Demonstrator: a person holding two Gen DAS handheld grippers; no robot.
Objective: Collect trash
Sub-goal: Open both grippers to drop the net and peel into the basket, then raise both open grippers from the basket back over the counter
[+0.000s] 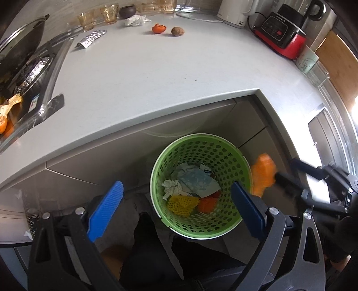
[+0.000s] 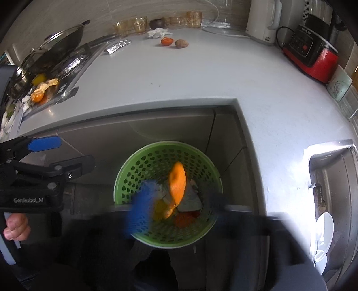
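Dropping orange peel into the green basket (image 2: 134, 170) below the countertop (image 1: 156, 78).
Keep both grippers above the rim: right gripper (image 2: 174, 201), blurred, seems spread, the peel (image 2: 177, 183) loose over the basket; left gripper (image 1: 176, 201) stands wide, empty.

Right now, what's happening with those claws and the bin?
Both grippers open, left, right. Blurred orange peel loose above green perforated plastic basket. Nothing blocking.

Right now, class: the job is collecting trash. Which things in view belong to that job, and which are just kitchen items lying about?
Belongs to the job:
green basket
orange peel, blurred above the basket
crumpled tissue
blister pack
peel by the stove

Just lying about:
kettle
red blender base
glass cups
wok
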